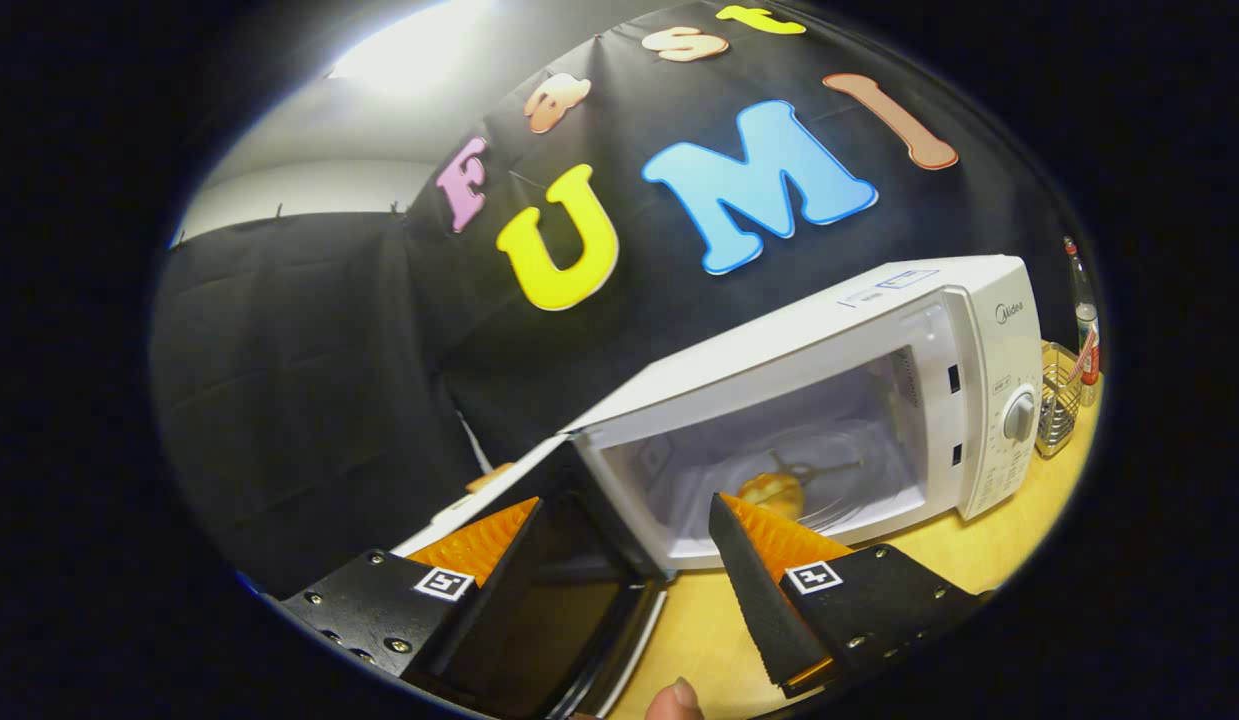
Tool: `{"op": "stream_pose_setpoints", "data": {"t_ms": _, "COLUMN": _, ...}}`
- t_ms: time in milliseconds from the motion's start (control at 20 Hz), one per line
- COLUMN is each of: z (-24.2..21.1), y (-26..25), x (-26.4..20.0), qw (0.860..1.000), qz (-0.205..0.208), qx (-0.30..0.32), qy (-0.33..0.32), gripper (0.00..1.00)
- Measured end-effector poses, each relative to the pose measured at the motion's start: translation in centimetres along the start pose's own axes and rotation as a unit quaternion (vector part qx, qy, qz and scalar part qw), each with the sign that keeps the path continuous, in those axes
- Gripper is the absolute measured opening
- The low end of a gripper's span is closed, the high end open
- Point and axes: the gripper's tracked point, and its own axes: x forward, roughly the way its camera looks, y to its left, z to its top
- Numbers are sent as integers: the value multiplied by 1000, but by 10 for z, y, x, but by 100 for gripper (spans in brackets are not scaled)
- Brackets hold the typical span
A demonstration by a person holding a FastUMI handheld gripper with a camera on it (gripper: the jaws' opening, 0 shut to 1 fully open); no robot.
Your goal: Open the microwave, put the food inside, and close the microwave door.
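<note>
White microwave point(829, 400) standing open on the wooden counter point(979, 555), near its back edge, door point(539, 600) swung out toward the fingers. Food point(774, 492), a golden-brown lump, lying inside the cavity on the glass turntable, just beyond the fingertips. Gripper point(624, 515) spread wide, gripping nothing, open door's edge between the fingers. Wire basket point(1057, 400) beside the microwave's control side. Fingertip point(676, 700) low between the fingers.

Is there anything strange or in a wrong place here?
Nothing stands out. The microwave sits upright with its door swung open, the food already inside on the turntable. The gripper is open, holding nothing.
</note>
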Motion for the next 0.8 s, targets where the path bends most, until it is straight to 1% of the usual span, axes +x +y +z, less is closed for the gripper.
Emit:
{"op": "stream_pose_setpoints", "data": {"t_ms": 150, "z": 3, "y": 67, "x": -33, "qw": 998, "qz": 65, "qx": -4, "qy": -5, "gripper": 97}}
{"op": "stream_pose_setpoints", "data": {"t_ms": 350, "z": -2, "y": 133, "x": -60, "qw": 991, "qz": 122, "qx": -51, "qy": -5, "gripper": 97}}
{"op": "stream_pose_setpoints", "data": {"t_ms": 500, "z": -25, "y": 175, "x": -74, "qw": 985, "qz": 165, "qx": -58, "qy": 13, "gripper": 97}}
{"op": "stream_pose_setpoints", "data": {"t_ms": 600, "z": -42, "y": 198, "x": -76, "qw": 982, "qz": 180, "qx": -60, "qy": 22, "gripper": 97}}
{"op": "stream_pose_setpoints", "data": {"t_ms": 650, "z": -51, "y": 205, "x": -76, "qw": 980, "qz": 183, "qx": -74, "qy": 22, "gripper": 97}}
{"op": "stream_pose_setpoints", "data": {"t_ms": 750, "z": -68, "y": 212, "x": -75, "qw": 977, "qz": 179, "qx": -117, "qy": 23, "gripper": 97}}
{"op": "stream_pose_setpoints", "data": {"t_ms": 800, "z": -69, "y": 215, "x": -76, "qw": 972, "qz": 182, "qx": -147, "qy": 6, "gripper": 97}}
